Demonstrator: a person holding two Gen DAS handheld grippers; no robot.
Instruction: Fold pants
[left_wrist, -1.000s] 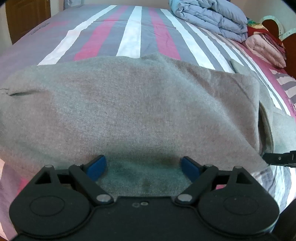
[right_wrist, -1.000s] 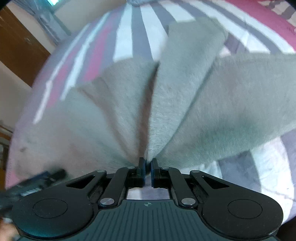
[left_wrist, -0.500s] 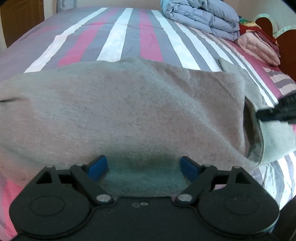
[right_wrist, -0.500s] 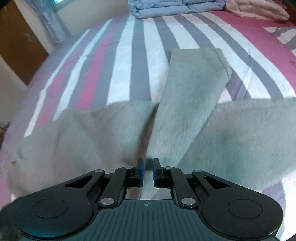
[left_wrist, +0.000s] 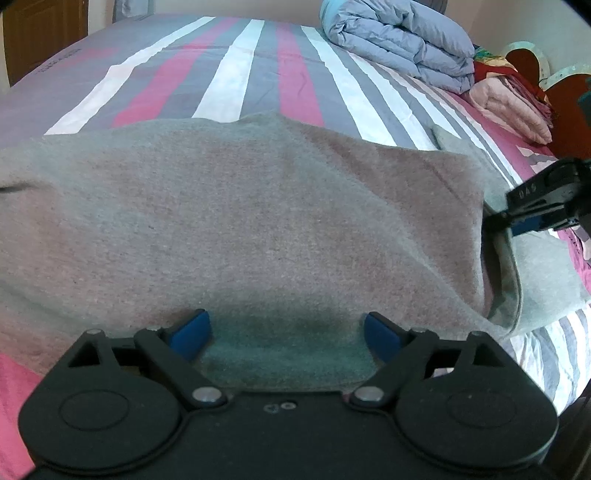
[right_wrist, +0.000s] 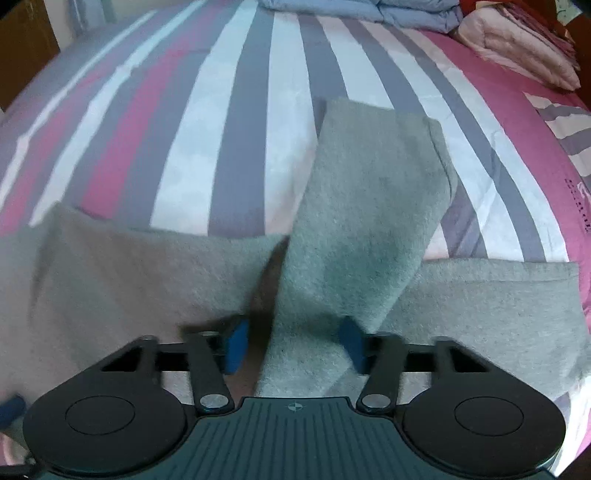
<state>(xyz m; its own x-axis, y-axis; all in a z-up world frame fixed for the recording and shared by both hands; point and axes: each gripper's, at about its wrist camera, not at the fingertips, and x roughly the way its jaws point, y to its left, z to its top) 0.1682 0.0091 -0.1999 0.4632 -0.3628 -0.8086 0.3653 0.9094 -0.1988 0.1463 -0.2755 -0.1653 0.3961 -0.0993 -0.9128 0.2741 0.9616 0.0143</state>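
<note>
Grey fleece pants (left_wrist: 258, 221) laid part-folded on striped bedsheet (right_wrist: 236, 129); further folds judged outstanding. Left gripper (left_wrist: 286, 328), right gripper (right_wrist: 293, 339) spread wide, nothing held.

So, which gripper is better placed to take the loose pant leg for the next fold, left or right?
Probably the right. The right gripper is open with the loose pant leg lying directly between its fingers. The left gripper is also open, but it rests over the broad flat part of the pants.

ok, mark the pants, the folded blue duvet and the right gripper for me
pants (left_wrist: 258, 221), left wrist view, broad grey top layer.
folded blue duvet (left_wrist: 399, 44), left wrist view, middle of the stack.
right gripper (right_wrist: 293, 345), right wrist view, midway between its blue fingertips.
</note>
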